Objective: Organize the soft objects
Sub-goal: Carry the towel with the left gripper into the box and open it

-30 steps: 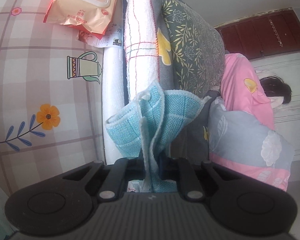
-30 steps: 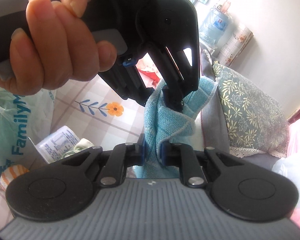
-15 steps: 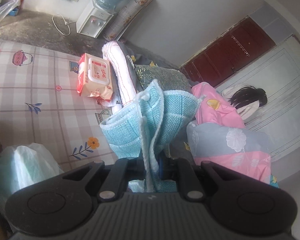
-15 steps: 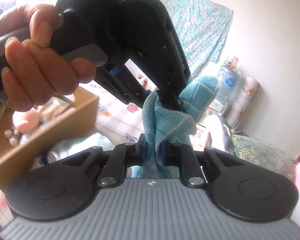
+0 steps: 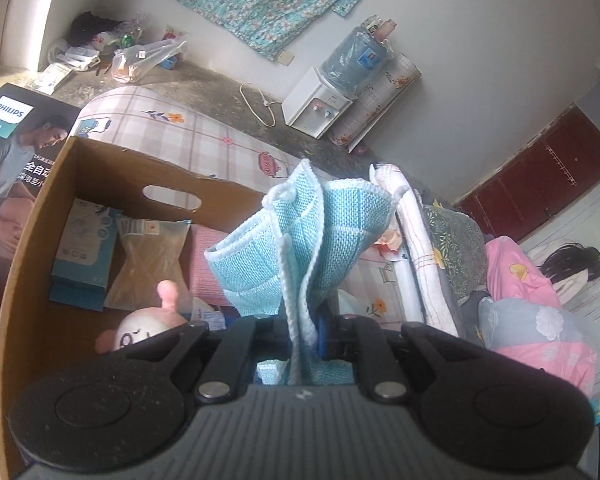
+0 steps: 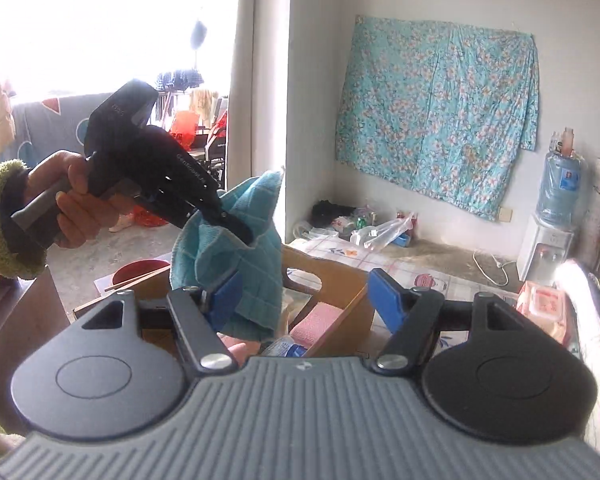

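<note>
Cloth (image 5: 300, 240) hangs pinched in your left gripper (image 5: 304, 332) above the box (image 5: 32, 240); your right gripper's (image 6: 300, 300) jaws are opening, off it.

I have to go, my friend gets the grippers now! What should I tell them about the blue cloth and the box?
Left gripper: shut on the blue cloth, holding it up over the cardboard box.
Right gripper: jaws opening; the cloth hangs against one of its fingers but is not pinched.
In the box: a pink plush toy, a pink towel and two packets.
On the table: a wipes pack, not yet packed.
Done: cloth picked up and brought to the box.
Left: lower the cloth into the box, let go, then probably fetch the other soft things.
</note>
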A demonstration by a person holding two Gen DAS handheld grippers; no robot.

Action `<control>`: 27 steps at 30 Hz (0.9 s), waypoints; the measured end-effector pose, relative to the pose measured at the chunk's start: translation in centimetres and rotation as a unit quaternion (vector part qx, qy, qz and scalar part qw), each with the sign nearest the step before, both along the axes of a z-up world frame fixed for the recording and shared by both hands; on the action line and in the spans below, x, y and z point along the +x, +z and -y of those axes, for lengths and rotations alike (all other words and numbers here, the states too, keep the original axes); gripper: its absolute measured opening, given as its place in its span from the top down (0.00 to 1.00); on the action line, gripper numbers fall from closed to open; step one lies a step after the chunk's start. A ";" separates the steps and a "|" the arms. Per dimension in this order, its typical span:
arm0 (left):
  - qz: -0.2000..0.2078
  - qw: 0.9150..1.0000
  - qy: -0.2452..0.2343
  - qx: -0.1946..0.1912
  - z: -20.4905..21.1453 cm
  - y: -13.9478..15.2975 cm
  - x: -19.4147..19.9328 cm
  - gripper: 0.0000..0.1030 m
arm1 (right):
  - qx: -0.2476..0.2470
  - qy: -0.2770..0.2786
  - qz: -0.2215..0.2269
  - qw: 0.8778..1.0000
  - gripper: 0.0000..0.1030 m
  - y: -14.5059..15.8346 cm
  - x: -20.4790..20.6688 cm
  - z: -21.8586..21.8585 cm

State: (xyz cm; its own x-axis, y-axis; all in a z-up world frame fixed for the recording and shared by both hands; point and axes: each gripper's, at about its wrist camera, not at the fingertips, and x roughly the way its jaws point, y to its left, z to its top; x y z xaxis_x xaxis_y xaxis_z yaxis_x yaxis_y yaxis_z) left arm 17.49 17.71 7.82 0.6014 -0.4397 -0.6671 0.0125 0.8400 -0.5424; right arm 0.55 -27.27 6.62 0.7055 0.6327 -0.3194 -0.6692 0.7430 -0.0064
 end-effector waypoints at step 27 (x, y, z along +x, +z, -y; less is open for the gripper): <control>-0.131 0.877 -0.108 0.449 0.6 -12.6 2.0 0.88 | 0.026 -0.099 -0.177 0.979 0.33 -9.8 5.6 1.0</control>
State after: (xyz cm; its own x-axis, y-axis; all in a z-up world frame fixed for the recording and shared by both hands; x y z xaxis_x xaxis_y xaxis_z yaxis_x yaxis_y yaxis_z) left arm 19.48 17.11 -4.74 0.3432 0.2490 -0.9057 0.1974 0.9236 0.3287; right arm 6.18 -28.24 -3.18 0.6674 0.5169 -0.5360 -0.4655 0.8515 0.2414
